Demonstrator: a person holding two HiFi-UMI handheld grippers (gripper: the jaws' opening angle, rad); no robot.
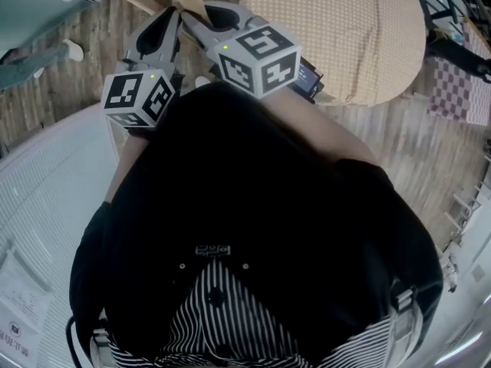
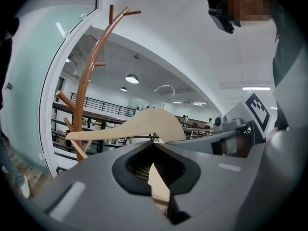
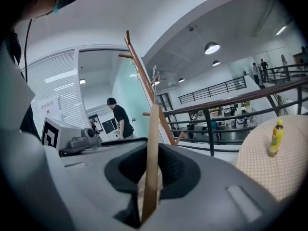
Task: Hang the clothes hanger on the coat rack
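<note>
Left tongs (image 2: pixel 153 170), right tongs (image 3: pixel 150 177) both clamped on wooden clothes hanger (image 2: pixel 144 124), held in air short of coat rack (image 2: pixel 86 76). Keep hanger level; aim hook (image 2: pixel 164 86) over branch.

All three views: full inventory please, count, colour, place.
clothes hanger: one, pale wood with metal hook, held between both grippers
coat rack: one, brown wood, ahead of the hanger
bottle: one, yellow, standing on the beige surface
beige surface: one, dotted beige, right of the right gripper
railing: one, dark, behind the rack
bystander: one, black top, background beside the rack
left gripper: one, grey, shut on the hanger
right gripper: one, grey, shut on the hanger
</note>
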